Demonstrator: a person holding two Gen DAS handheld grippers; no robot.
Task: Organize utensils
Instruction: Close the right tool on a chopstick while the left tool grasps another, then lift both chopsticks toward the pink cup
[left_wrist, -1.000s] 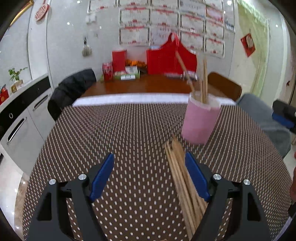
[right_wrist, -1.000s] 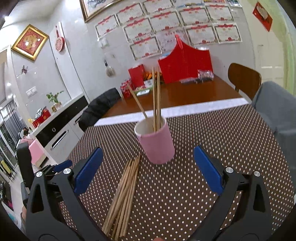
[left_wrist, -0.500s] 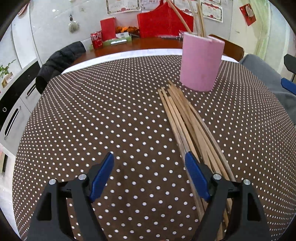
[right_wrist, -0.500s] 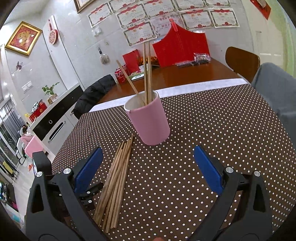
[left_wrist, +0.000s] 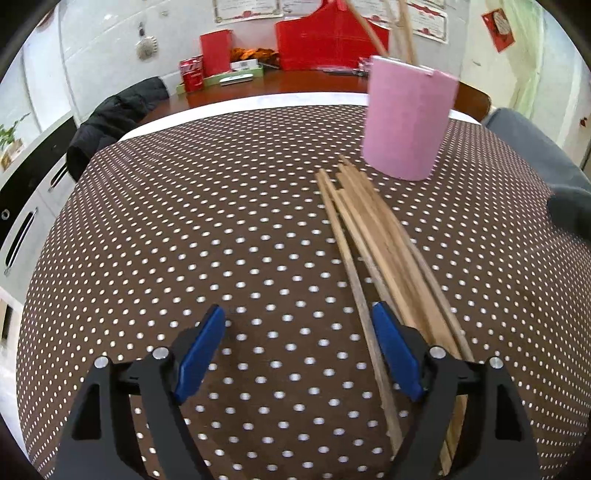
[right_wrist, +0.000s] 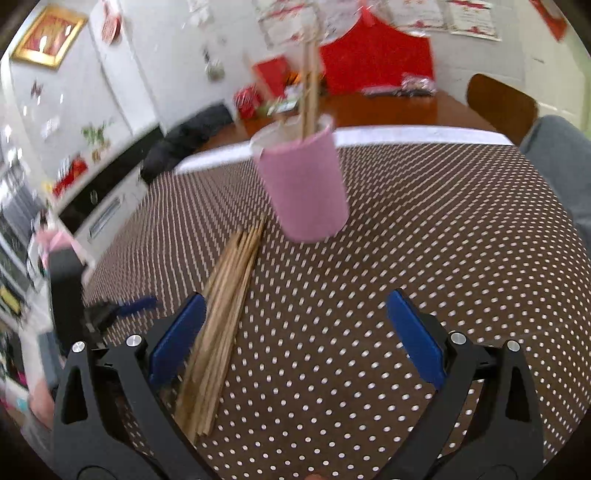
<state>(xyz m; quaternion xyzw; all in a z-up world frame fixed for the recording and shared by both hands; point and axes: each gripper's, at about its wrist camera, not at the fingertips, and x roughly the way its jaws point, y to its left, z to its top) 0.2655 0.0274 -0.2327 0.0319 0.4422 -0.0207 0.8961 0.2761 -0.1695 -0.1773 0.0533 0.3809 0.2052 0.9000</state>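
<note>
Chopsticks (left_wrist: 384, 254) beside pink cup (left_wrist: 408, 122) — loose.

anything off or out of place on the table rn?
Yes: a loose bundle of chopsticks lies flat on the polka-dot tablecloth beside the pink cup, ends uneven, while a few already stand in the cup. Nothing looks spilled or broken.

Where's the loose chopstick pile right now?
The chopstick pile lies flat on the dotted tablecloth, just before the pink cup, running under the left gripper's right finger.

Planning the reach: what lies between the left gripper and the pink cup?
Only bare dotted tablecloth and the loose wooden chopsticks, in the left wrist view.
</note>
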